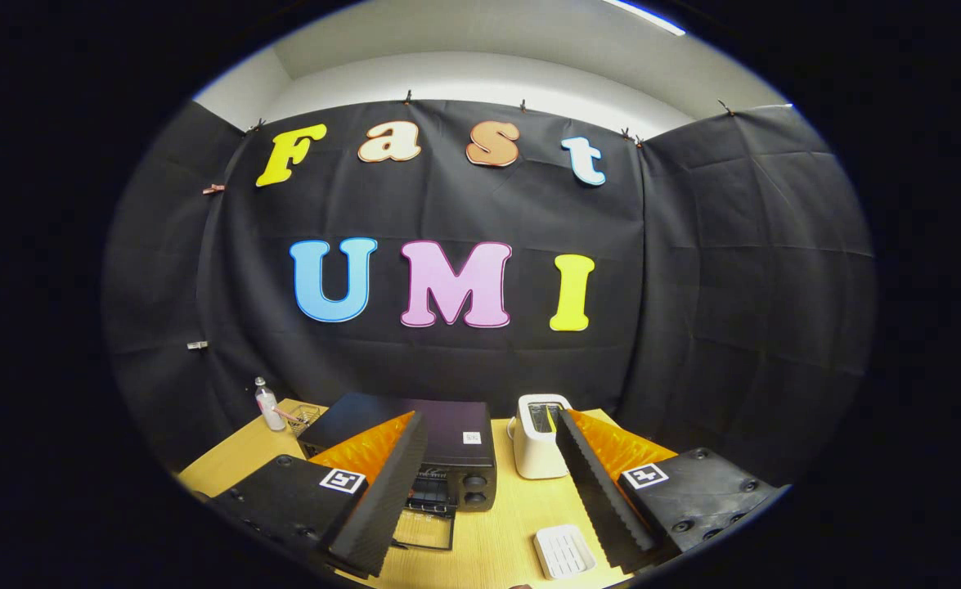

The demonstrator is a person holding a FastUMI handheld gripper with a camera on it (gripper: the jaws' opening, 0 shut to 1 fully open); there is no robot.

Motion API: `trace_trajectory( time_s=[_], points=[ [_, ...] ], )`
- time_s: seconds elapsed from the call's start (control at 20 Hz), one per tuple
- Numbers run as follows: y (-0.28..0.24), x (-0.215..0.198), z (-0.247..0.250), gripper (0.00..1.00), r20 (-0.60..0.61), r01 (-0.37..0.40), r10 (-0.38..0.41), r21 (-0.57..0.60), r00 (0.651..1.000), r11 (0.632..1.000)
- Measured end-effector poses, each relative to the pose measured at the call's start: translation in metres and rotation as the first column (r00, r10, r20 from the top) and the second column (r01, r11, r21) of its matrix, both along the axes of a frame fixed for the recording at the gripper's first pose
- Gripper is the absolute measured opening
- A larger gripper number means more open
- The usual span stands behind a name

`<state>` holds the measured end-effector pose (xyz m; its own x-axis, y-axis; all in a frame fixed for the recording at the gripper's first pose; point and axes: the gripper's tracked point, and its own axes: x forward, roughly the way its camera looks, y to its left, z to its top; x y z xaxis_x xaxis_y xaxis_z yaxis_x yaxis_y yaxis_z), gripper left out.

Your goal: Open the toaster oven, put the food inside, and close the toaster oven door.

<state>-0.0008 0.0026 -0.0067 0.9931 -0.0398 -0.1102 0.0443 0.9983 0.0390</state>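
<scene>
A black toaster oven (pixel 447 442) stands on the wooden table (pixel 513 523), just beyond and partly behind my left finger (pixel 382 491). Its two knobs (pixel 473 488) face me. Its door (pixel 424 532) looks folded down open, a dark frame with the table showing through the glass. My gripper (pixel 490 419) is open, held above the table, with nothing between its fingers. A small white ridged rectangular object (pixel 563 550) lies on the table close to me, by my right finger (pixel 603 491). Whether food sits inside the oven I cannot tell.
A white pop-up toaster (pixel 539 438) stands right of the oven, by the right fingertip. At the table's far left corner are a small clear bottle (pixel 268 406) and a small wire basket (pixel 304 417). Black cloth walls close the booth behind and at both sides.
</scene>
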Motion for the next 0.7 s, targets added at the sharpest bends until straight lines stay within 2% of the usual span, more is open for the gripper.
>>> trace_trajectory(
  time_s=[0.2, 0.45, 0.6, 0.65, 0.7],
  points=[
    [0.002, 0.006, -0.009, 0.97, -0.007, -0.032, 0.032, 0.0, 0.999, 1.0],
    [-0.008, 0.024, -0.016, 0.98, -0.022, -0.029, 0.029, 0.001, 0.999, 1.0],
    [0.02, 0.018, -0.038, 0.98, -0.059, -0.125, 0.123, -0.031, 0.991, 0.992],
    [0.035, 0.008, -0.067, 0.98, -0.134, -0.169, 0.165, -0.019, 0.977, 0.985],
    [0.06, -0.006, -0.098, 0.98, -0.223, -0.225, 0.228, 0.039, 0.948, 0.974]
  ],
)
